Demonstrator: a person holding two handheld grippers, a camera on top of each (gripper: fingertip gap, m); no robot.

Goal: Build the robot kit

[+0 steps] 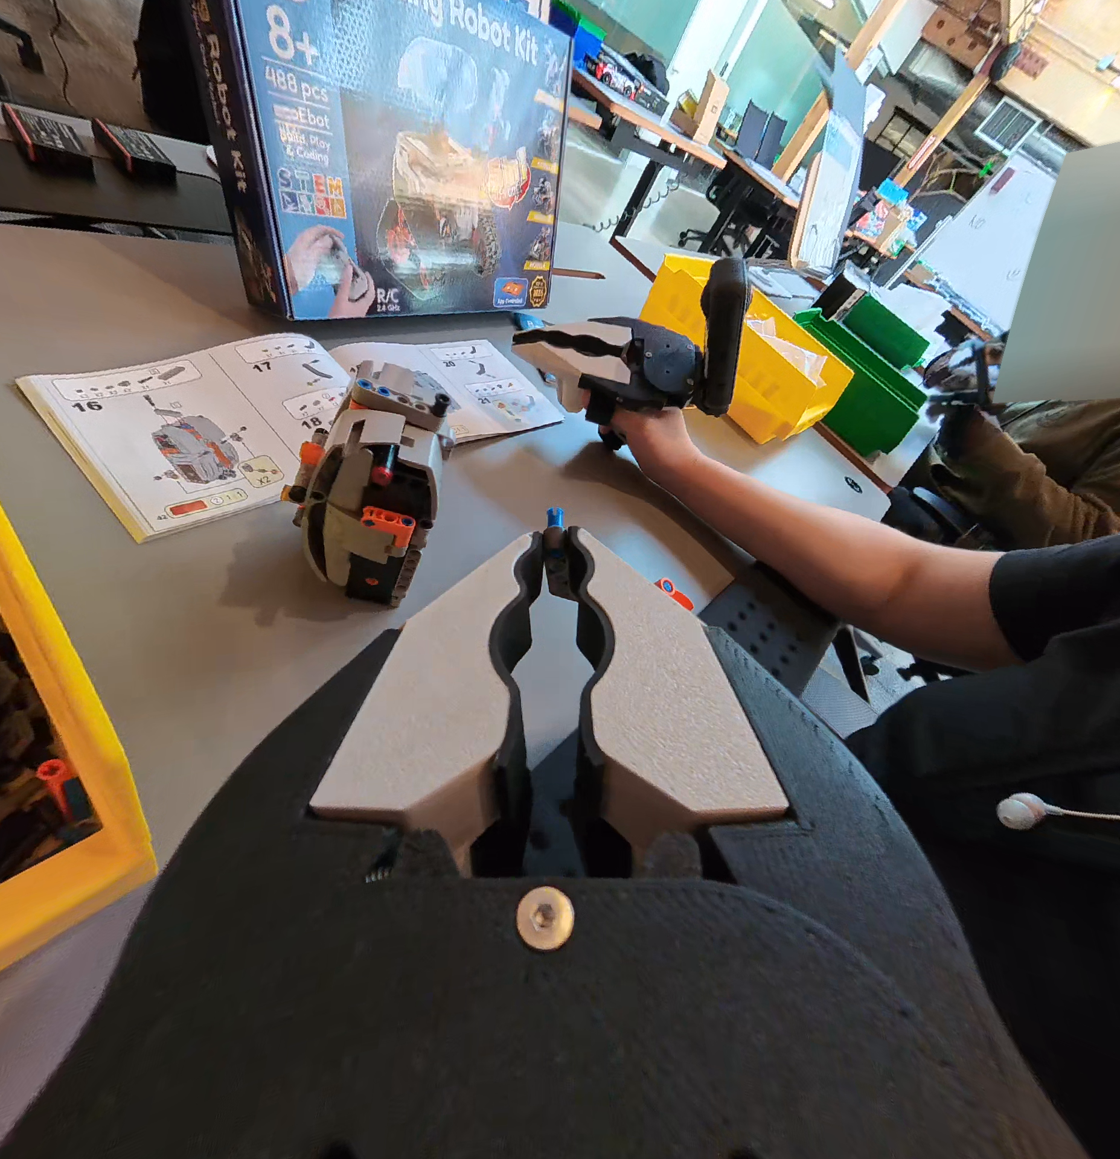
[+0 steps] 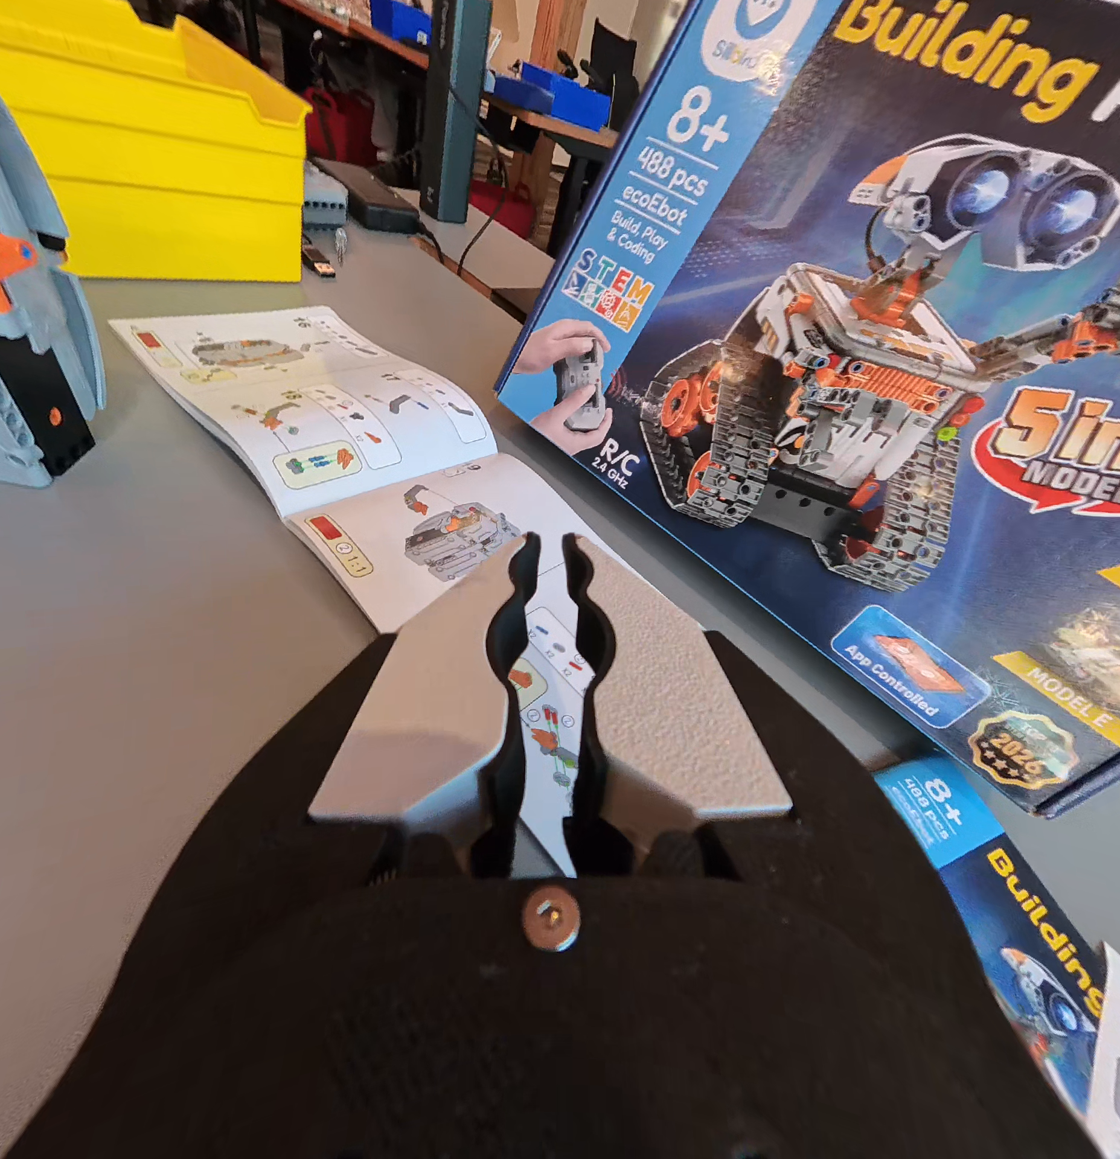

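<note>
My left gripper [image 1: 554, 540] is shut on a small dark piece with a blue pin [image 1: 554, 519] sticking out past the fingertips. It hovers over the grey table [image 1: 199, 627], just right of a partly built grey, black and orange brick model [image 1: 369, 495]. An open instruction booklet [image 1: 168, 433] lies behind the model. My right gripper [image 2: 551, 544] is almost shut with nothing between its fingers, above the booklet [image 2: 331, 401]. It also shows in the left wrist view [image 1: 523, 343], held by a hand over the booklet's right page. The model shows at the left edge [image 2: 24, 351].
A blue kit box [image 1: 406, 157] [image 2: 858, 376] stands behind the booklet. Yellow bins [image 1: 764, 370] [image 2: 168, 163] and a green bin [image 1: 871, 389] sit on the table. Another yellow bin [image 1: 49, 721] holds parts at the left. An orange piece [image 1: 673, 592] lies near the table edge. A person's arm [image 1: 827, 539] reaches in. Left tips to right tips: about 30 cm.
</note>
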